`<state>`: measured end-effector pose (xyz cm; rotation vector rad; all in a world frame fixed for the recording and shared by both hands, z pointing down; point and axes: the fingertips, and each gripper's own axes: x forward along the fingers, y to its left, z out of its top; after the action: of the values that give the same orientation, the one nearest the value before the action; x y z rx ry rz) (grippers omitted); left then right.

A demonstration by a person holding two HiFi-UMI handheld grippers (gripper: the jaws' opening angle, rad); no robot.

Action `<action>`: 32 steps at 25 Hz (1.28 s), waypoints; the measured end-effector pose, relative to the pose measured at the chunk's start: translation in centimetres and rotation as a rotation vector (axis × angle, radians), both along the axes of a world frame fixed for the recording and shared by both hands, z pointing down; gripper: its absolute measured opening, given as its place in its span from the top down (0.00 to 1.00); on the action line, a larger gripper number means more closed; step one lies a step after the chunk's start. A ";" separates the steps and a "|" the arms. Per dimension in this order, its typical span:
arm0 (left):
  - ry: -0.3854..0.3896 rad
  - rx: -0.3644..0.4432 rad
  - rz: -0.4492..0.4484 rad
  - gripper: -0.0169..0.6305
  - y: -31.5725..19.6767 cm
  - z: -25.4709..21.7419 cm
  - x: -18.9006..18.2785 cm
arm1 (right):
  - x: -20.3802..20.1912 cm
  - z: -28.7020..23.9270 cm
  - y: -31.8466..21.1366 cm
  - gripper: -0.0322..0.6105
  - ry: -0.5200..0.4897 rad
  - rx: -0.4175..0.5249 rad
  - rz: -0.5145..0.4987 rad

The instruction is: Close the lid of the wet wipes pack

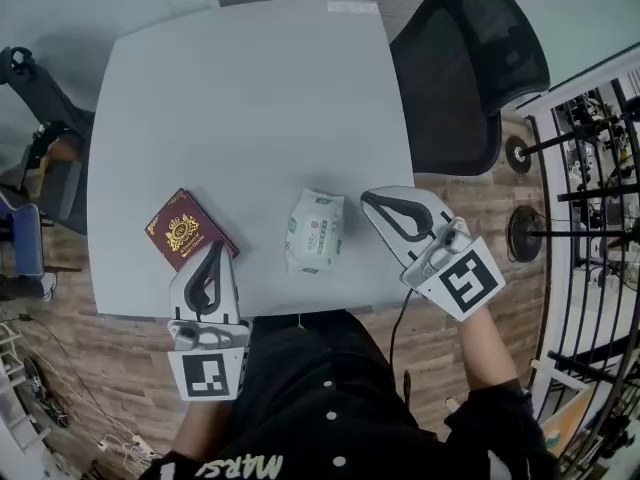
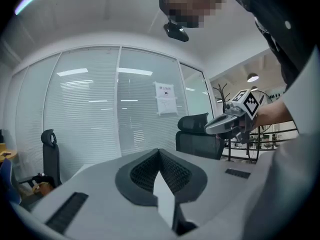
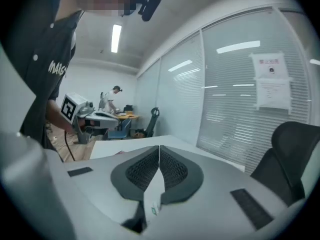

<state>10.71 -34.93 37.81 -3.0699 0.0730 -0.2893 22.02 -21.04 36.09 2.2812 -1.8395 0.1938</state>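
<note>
The wet wipes pack (image 1: 315, 230), white with a green label, lies flat on the grey table (image 1: 250, 98) near its front edge. Whether its lid is down I cannot tell from here. My left gripper (image 1: 213, 249) hovers over the front edge left of the pack, jaws together and holding nothing. My right gripper (image 1: 370, 200) hangs just right of the pack, also shut and empty. Both are lifted off the table and point roughly level. In the left gripper view the left gripper (image 2: 159, 151) shows its pads meeting. The right gripper view shows the same for the right gripper (image 3: 159, 148).
A dark red booklet (image 1: 188, 230) lies on the table left of the pack. A black office chair (image 1: 470, 68) stands at the table's far right corner. A metal rack (image 1: 600, 168) is at the right. Someone (image 3: 114, 101) stands far off in the room.
</note>
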 end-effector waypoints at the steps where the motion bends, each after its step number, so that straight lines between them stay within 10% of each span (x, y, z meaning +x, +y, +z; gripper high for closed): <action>1: 0.023 0.010 0.003 0.95 -0.2 -0.7 0.2 | 0.2 -0.7 0.8 0.90 0.002 0.021 0.047; 16: 0.196 0.063 0.005 0.95 -2.2 -6.5 0.1 | 1.5 -4.8 10.8 0.90 -0.022 0.281 0.576; 32: 0.225 0.079 -0.068 0.95 -4.9 -8.0 -1.0 | 1.5 -6.3 13.6 0.90 0.066 0.349 0.707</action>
<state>9.68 -39.84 29.82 -3.0115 0.1940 0.0562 23.52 -7.45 29.84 3.0528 -1.0208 -0.1119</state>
